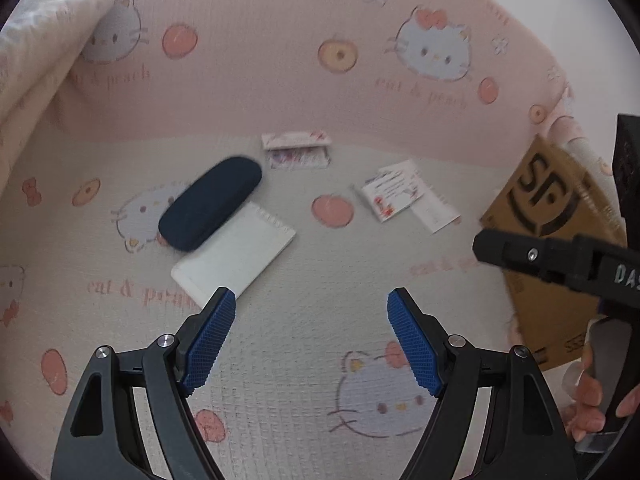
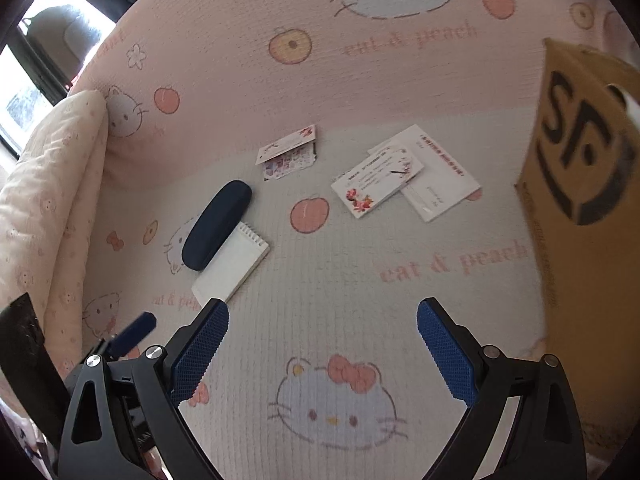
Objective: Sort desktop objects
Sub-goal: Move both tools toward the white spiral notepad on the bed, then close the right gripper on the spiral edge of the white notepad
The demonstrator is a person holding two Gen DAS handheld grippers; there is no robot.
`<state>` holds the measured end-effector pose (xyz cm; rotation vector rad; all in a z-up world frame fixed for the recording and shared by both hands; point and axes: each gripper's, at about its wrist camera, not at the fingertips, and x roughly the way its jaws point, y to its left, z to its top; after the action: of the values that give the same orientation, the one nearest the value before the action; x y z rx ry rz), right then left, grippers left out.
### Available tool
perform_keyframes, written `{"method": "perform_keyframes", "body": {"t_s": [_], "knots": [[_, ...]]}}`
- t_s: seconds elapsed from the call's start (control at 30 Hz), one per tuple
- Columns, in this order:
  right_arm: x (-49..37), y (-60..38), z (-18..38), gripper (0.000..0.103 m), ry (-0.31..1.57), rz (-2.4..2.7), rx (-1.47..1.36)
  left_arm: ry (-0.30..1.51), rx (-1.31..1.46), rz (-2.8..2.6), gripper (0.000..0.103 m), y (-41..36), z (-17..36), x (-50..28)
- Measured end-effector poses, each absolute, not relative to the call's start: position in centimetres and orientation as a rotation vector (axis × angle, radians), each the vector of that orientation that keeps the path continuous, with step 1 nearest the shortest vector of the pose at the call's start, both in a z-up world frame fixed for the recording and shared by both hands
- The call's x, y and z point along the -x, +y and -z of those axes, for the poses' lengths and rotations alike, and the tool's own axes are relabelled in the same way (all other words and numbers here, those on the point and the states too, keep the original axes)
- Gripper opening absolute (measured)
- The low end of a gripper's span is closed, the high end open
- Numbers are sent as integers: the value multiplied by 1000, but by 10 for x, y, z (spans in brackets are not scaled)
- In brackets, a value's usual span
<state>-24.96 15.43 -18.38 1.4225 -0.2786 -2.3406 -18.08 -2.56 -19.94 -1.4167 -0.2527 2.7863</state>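
Note:
A dark blue glasses case (image 1: 210,203) (image 2: 216,224) lies partly on a white spiral notepad (image 1: 236,256) (image 2: 232,266). A small sticker booklet (image 1: 297,150) (image 2: 289,153) lies further back. A flowered card (image 1: 390,192) (image 2: 376,182) rests on a white sheet (image 1: 434,208) (image 2: 436,182) to the right. My left gripper (image 1: 311,308) is open and empty, just in front of the notepad. My right gripper (image 2: 322,318) is open and empty above the bedspread; its black body shows in the left wrist view (image 1: 560,260).
Everything lies on a pink and white cat-print bedspread (image 1: 320,280) (image 2: 340,272). A brown cardboard box (image 1: 544,240) (image 2: 588,200) stands at the right. A folded cream quilt (image 1: 44,52) (image 2: 48,184) is at the left.

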Motion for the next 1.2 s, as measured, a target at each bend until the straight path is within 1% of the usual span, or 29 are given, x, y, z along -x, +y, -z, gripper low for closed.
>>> {"method": "perform_keyframes", "body": {"t_s": [0.13, 0.23, 0.33, 0.53, 0.57, 0.63, 0.67, 0.7, 0.77, 0.8, 0.83, 0.93, 1.0, 1.07, 1.1, 1.2], "knots": [[257, 134, 209, 95, -310, 2261, -1392, -328, 1496, -2793, 82, -44, 226, 182], [262, 120, 225, 95, -304, 2240, -1381, -425, 1541, -2806, 81, -65, 241, 181], [270, 106, 237, 95, -295, 2227, -1361, -554, 1548, -2831, 82, -89, 250, 181], [287, 79, 255, 95, -267, 2196, -1332, -687, 1567, -2880, 81, -120, 275, 188], [290, 75, 257, 95, -264, 2192, -1326, -694, 1578, -2886, 81, -122, 281, 190], [295, 70, 262, 95, -269, 2182, -1316, -653, 1587, -2900, 81, -120, 292, 194], [297, 68, 264, 95, -275, 2177, -1313, -633, 1592, -2907, 83, -119, 298, 195], [299, 67, 267, 95, -287, 2170, -1313, -605, 1599, -2916, 87, -117, 301, 197], [302, 66, 271, 95, -316, 2154, -1310, -530, 1619, -2936, 88, -109, 304, 199], [304, 65, 273, 95, -330, 2146, -1309, -525, 1625, -2938, 88, -108, 305, 200], [306, 65, 276, 95, -345, 2138, -1307, -556, 1615, -2941, 88, -110, 304, 200], [313, 62, 284, 95, -366, 2130, -1302, -786, 1545, -2934, 88, -125, 302, 197], [319, 59, 290, 93, -366, 2132, -1306, -926, 1490, -2913, 88, -135, 301, 197], [326, 54, 295, 90, -364, 2137, -1311, -976, 1463, -2908, 88, -138, 301, 199], [329, 51, 298, 86, -360, 2140, -1318, -995, 1450, -2906, 87, -139, 300, 201], [335, 44, 303, 76, -364, 2137, -1309, -999, 1441, -2904, 77, -136, 300, 210]]}}
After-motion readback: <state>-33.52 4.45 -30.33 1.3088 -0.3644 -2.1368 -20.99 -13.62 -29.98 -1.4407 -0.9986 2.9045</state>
